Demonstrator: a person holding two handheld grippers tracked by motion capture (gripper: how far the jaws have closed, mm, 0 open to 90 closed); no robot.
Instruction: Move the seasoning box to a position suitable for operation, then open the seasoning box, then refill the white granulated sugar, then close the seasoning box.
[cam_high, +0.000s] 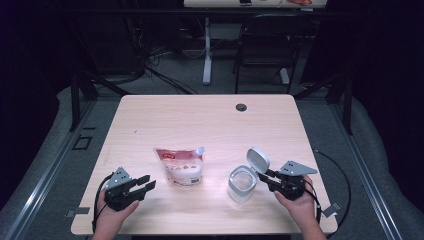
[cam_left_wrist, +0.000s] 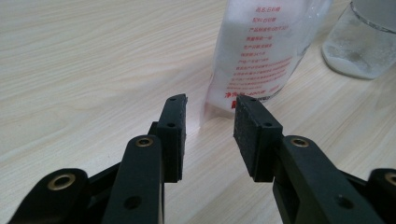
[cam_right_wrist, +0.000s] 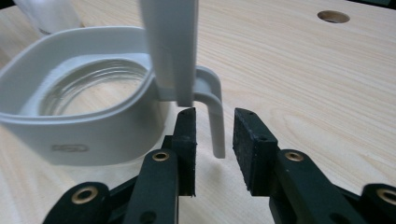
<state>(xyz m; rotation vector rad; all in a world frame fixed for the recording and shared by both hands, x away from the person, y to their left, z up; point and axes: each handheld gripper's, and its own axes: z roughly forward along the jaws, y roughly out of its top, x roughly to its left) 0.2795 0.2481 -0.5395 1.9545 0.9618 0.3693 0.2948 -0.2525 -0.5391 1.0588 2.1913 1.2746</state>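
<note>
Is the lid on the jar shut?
No, the jar's lid stands flipped up, leaving the glass mouth open.

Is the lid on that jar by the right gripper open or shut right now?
Open. The jar's lid stands flipped up on its hinge, and the right gripper view looks straight into the jar through its uncovered mouth.

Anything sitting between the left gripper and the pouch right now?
Nothing: the high view shows bare table between the left gripper and the pouch; the left gripper view shows the same gap ahead of its open jaws.
</note>
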